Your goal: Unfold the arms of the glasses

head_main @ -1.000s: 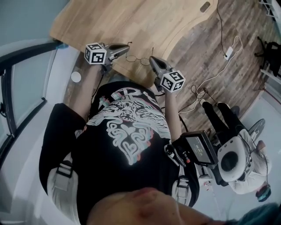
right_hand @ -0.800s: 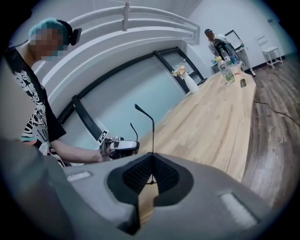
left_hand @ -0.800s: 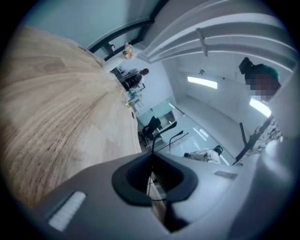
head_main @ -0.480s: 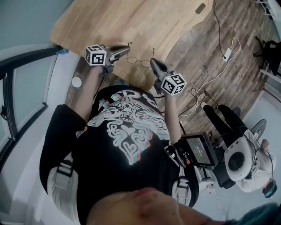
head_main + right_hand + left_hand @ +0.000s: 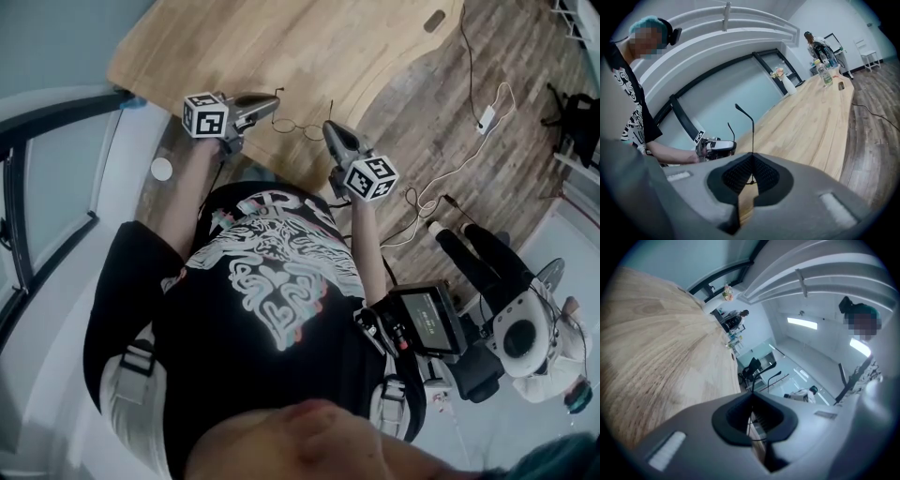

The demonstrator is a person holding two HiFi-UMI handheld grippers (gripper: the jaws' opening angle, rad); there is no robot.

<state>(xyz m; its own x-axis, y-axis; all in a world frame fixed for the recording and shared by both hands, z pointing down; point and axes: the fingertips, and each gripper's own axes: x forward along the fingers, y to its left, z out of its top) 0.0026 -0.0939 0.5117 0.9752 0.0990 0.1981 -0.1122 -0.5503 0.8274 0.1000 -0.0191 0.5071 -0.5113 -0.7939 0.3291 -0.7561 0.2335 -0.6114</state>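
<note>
At upper centre of the head view, the glasses (image 5: 298, 125) are held over the table (image 5: 281, 47) edge, one arm pinched in the closed left gripper (image 5: 270, 101), the other in the right gripper (image 5: 328, 128); with little shifted since a second ago, the arms are judged already spread.

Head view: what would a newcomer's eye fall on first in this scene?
First, the thin wire glasses, held between two tools at the near edge of the wooden table. The left tool and the right tool are each shut on one arm of the glasses. At the lower right, a second person in white sits on the plank floor.
</note>
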